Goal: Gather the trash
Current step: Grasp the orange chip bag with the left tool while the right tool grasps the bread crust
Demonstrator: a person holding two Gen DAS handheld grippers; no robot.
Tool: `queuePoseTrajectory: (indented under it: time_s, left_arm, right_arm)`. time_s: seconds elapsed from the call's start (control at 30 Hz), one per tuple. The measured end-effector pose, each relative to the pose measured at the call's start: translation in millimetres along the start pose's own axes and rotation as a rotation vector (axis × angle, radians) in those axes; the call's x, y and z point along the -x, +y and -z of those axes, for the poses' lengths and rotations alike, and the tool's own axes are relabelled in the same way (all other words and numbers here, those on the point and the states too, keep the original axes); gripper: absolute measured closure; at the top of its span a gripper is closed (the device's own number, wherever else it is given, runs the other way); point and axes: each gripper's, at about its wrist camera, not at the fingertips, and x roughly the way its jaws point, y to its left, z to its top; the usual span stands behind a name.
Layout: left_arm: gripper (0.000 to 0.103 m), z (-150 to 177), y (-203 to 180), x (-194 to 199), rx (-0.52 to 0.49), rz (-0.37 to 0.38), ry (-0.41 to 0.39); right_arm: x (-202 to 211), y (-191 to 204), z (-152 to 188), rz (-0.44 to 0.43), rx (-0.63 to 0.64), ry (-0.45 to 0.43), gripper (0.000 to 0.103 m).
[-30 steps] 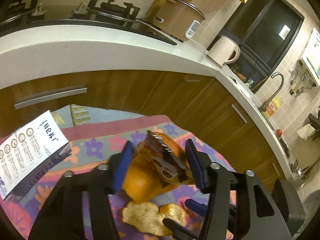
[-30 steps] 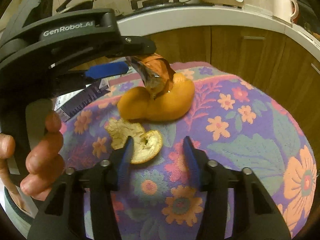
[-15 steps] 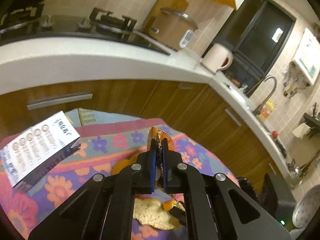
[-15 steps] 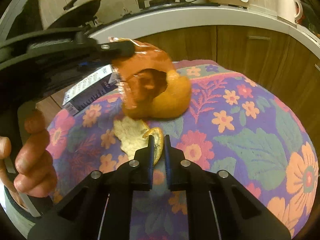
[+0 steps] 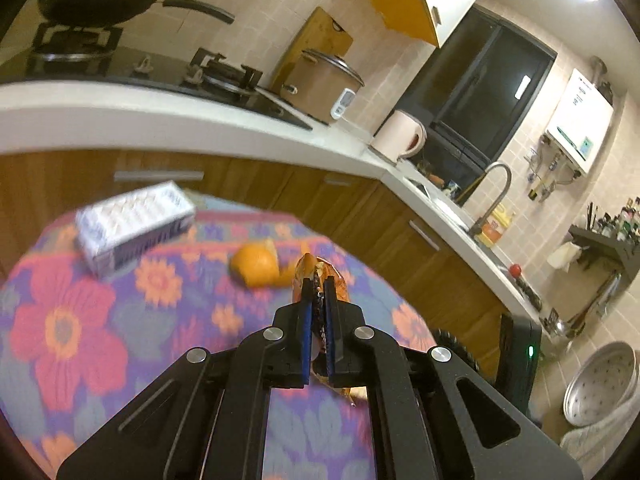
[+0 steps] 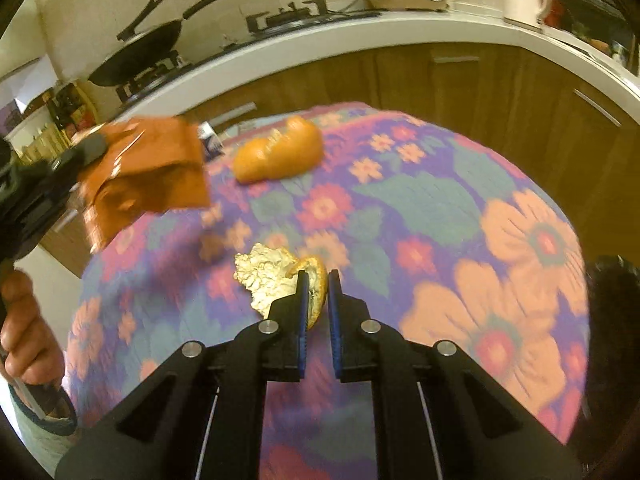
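Note:
My left gripper (image 5: 316,280) is shut on an orange snack wrapper (image 5: 342,293) and holds it in the air above the floral tablecloth (image 5: 80,320). In the right wrist view the same wrapper (image 6: 148,168) hangs at the left from that gripper (image 6: 92,146). My right gripper (image 6: 316,276) is shut on the edge of a torn orange peel (image 6: 266,276), pale side up. A larger curved piece of orange peel (image 6: 280,154) (image 5: 256,264) lies on the cloth (image 6: 440,208) farther back. A white carton (image 5: 132,220) lies behind it on the left.
A wooden cabinet front (image 5: 260,184) and white counter (image 5: 160,120) with stove, pan (image 5: 96,0), rice cooker (image 5: 324,84) and kettle (image 5: 400,136) run behind the table. A black unit with a green light (image 5: 520,352) stands to the right. A hand (image 6: 24,340) grips the left handle.
Both grippers went from open to shut, the left on the wrapper, the right on the small peel. Both have drawn back from the large peel, and the wrapper has left the table.

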Motion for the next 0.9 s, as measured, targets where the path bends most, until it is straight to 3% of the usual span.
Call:
queuePoseTrajectory:
  time_s: [0.27, 0.33, 0.37, 0.4, 0.53, 0.57, 0.6, 0.63, 0.67, 0.73, 0.8, 0.9]
  left_arm:
    - [0.1, 52.0, 12.2, 14.2, 0.039, -0.002, 0.042]
    - [0.1, 59.7, 16.5, 15.3, 0.053, -0.015, 0.053]
    - [0.1, 62.0, 18.1, 16.1, 0.057, -0.016, 0.055]
    - [0.1, 64.3, 20.8, 17.4, 0.066, -0.019, 0.06]
    - [0.095, 68.7, 26.2, 17.7, 0.068, -0.053, 0.084]
    - [0.089, 70.2, 28.0, 17.7, 0.071, -0.071, 0.089]
    - [0.082, 71.1, 29.9, 16.9, 0.074, -0.082, 0.097]
    - [0.064, 71.6, 31.5, 16.1, 0.08, -0.084, 0.103]
    - [0.053, 72.2, 33.7, 15.6, 0.088, -0.09, 0.104]
    - [0.053, 72.7, 35.4, 12.4, 0.095, -0.098, 0.111]
    - [0.053, 74.1, 35.0, 3.8, 0.099, -0.096, 0.149]
    - [0.053, 81.8, 30.1, -8.3, 0.081, -0.126, 0.196]
  right_arm:
    - [4.5, 1.3, 26.7, -0.01, 0.014, 0.026, 0.091]
    - [1.6, 1.6, 26.4, -0.008, 0.017, 0.032, 0.073]
    - [1.1, 1.4, 25.6, -0.009, 0.015, 0.029, 0.044]
    - [2.5, 2.3, 25.0, -0.012, 0.015, 0.014, 0.032]
    - [-4.6, 7.7, 19.2, -0.01, 0.029, 0.033, 0.033]
    - [-8.4, 9.6, 19.2, -0.018, 0.031, 0.043, 0.033]
    - [-12.0, 12.0, 20.2, -0.021, 0.04, 0.056, 0.033]
    - [-14.5, 13.7, 21.7, -0.016, 0.049, 0.063, 0.033]
    - [-17.4, 17.5, 24.3, 0.007, 0.068, 0.064, 0.032]
    - [-18.2, 24.8, 26.5, 0.038, 0.105, 0.063, 0.038]
    - [-19.1, 30.1, 28.8, 0.074, 0.134, 0.058, 0.05]
    - [-16.1, 31.2, 29.9, 0.058, 0.139, 0.044, 0.065]
